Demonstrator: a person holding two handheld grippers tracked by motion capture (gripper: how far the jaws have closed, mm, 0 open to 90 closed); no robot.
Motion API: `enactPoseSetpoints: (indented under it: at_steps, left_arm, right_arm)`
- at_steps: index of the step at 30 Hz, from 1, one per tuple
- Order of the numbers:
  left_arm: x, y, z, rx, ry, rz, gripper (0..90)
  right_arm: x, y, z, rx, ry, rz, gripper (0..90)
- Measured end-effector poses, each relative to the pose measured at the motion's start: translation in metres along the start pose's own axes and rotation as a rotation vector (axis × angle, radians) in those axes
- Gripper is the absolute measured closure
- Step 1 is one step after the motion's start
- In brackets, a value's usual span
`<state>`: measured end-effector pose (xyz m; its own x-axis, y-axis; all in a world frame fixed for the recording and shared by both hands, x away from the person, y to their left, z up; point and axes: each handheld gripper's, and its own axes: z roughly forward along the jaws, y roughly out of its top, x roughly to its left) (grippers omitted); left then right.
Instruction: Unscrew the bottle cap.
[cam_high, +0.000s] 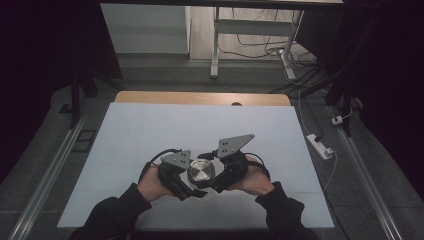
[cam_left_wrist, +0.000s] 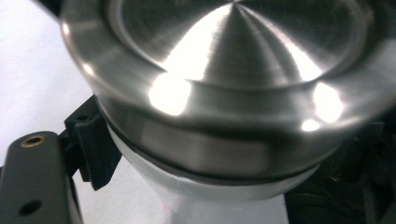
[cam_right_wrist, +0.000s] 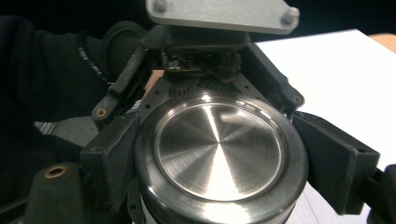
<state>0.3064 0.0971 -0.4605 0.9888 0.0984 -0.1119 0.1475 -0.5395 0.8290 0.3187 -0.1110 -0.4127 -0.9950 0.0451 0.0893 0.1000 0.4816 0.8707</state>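
A round container with a brushed steel lid (cam_high: 201, 171) is held just above the white table cover, between both grippers. In the left gripper view the lid (cam_left_wrist: 233, 70) sits on a white body (cam_left_wrist: 196, 191) with a dark ring between them. My left gripper (cam_high: 192, 186) is shut on that body, one finger (cam_left_wrist: 91, 149) pressed to its side. My right gripper (cam_high: 212, 182) comes in from the right. In the right gripper view its jaws stand on either side of the lid (cam_right_wrist: 219, 149) and press on its rim. Behind the lid is the left gripper's grey plate (cam_right_wrist: 219, 14).
A white cover (cam_high: 150, 130) lies over the wooden table (cam_high: 200, 97), bare on all sides of the hands. On the floor to the right lies a white power strip (cam_high: 320, 145) with cables. Desk legs (cam_high: 215, 45) stand beyond the far edge.
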Motion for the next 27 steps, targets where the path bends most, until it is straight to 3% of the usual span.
enactPoseSetpoints:
  at_steps: [1, 2, 3, 4, 5, 6, 9, 13, 17, 20, 22, 24, 25, 27]
  left_arm:
    - [0.001, 0.000, 0.000, -0.001, 0.019, -0.016, 15.8]
    - [0.004, -0.001, -0.002, -0.002, 0.070, -0.045, 15.8]
    - [0.004, -0.001, -0.002, -0.002, 0.070, -0.045, 15.8]
    - [0.006, -0.002, -0.004, -0.006, 0.099, -0.064, 15.8]
    - [0.008, -0.004, -0.005, -0.007, 0.130, -0.084, 15.8]
    - [0.009, -0.005, -0.005, -0.009, 0.159, -0.104, 15.8]
    - [0.013, -0.007, -0.006, 0.003, 0.230, -0.148, 15.8]
    - [0.013, -0.007, -0.003, 0.029, 0.286, -0.167, 15.8]
    - [0.011, -0.006, -0.002, 0.027, 0.279, -0.157, 15.8]
    - [0.011, -0.005, -0.004, 0.022, 0.251, -0.146, 15.8]
    - [0.011, -0.005, -0.006, 0.010, 0.215, -0.135, 15.8]
    - [0.012, -0.006, -0.007, -0.002, 0.165, -0.121, 15.8]
    - [0.012, -0.006, -0.008, -0.012, 0.135, -0.110, 15.8]
    - [0.011, -0.006, -0.009, -0.025, 0.082, -0.086, 15.8]
  right_arm:
    - [0.000, 0.000, 0.000, 0.000, 0.000, 0.000, 17.4]
    - [-0.001, 0.001, 0.000, -0.002, -0.058, 0.032, 10.2]
    - [-0.002, 0.003, -0.001, -0.005, -0.088, 0.056, 8.4]
    - [-0.002, 0.003, -0.001, -0.005, -0.088, 0.056, 8.4]
    - [-0.004, 0.005, -0.002, 0.002, -0.156, 0.103, 5.2]
    - [-0.004, 0.005, -0.002, 0.002, -0.156, 0.103, 5.2]
    - [-0.004, 0.004, 0.002, 0.042, -0.289, 0.139, 4.0]
    - [0.000, 0.005, 0.010, 0.044, -0.344, 0.155, 8.3]
    - [0.009, 0.007, 0.019, 0.022, -0.399, 0.131, 19.3]
    - [0.009, 0.007, 0.017, 0.011, -0.397, 0.126, 19.5]
    - [0.009, 0.007, 0.015, 0.006, -0.377, 0.124, 19.6]
    - [0.008, 0.007, 0.011, -0.001, -0.308, 0.102, 19.6]
    - [0.008, 0.007, 0.011, -0.001, -0.308, 0.102, 19.6]
    - [0.007, 0.007, 0.008, -0.014, -0.246, 0.086, 19.6]
